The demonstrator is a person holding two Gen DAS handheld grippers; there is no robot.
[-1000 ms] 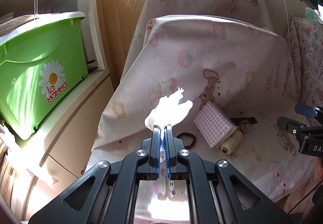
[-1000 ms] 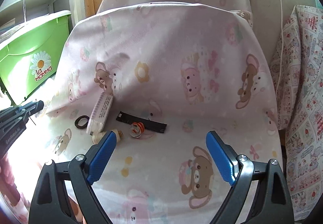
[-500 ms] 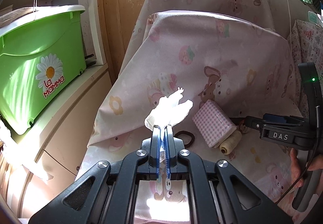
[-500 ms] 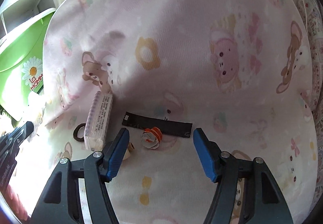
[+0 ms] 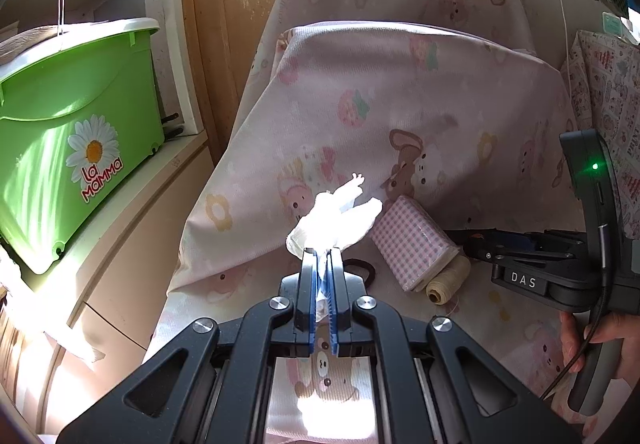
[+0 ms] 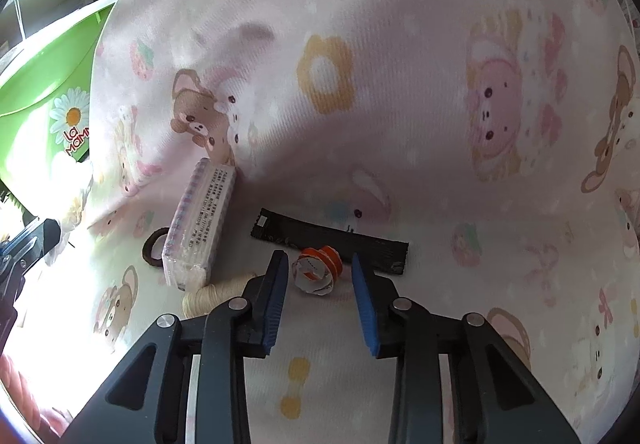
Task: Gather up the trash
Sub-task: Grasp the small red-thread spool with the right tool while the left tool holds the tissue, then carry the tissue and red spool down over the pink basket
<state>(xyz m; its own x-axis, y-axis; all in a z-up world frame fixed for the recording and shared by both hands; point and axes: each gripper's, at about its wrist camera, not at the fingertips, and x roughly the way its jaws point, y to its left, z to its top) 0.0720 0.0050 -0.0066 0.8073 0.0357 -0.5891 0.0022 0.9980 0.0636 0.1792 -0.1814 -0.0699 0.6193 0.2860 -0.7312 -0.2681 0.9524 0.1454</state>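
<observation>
My left gripper (image 5: 322, 256) is shut on a crumpled white tissue (image 5: 334, 218), held above the pink printed sheet. My right gripper (image 6: 318, 264) hangs low over the sheet with its jaws closing around a small crumpled orange-and-white wrapper (image 6: 318, 272); the blue pads stand a little off it on both sides. Just behind the wrapper lies a black strip (image 6: 332, 240). The left wrist view shows the right gripper (image 5: 476, 240) from the side, held by a hand (image 5: 600, 336).
A pink checked tissue pack (image 6: 200, 224) leans on the pillow, with a cream thread spool (image 6: 212, 294) and a dark hair tie (image 6: 154, 246) beside it. A green lidded bin (image 5: 68, 152) sits on the cabinet at left. Pillows (image 5: 400, 92) rise behind.
The right gripper has come down and forward to the orange wrapper and its jaws have narrowed from wide apart. The left gripper keeps still with the tissue.
</observation>
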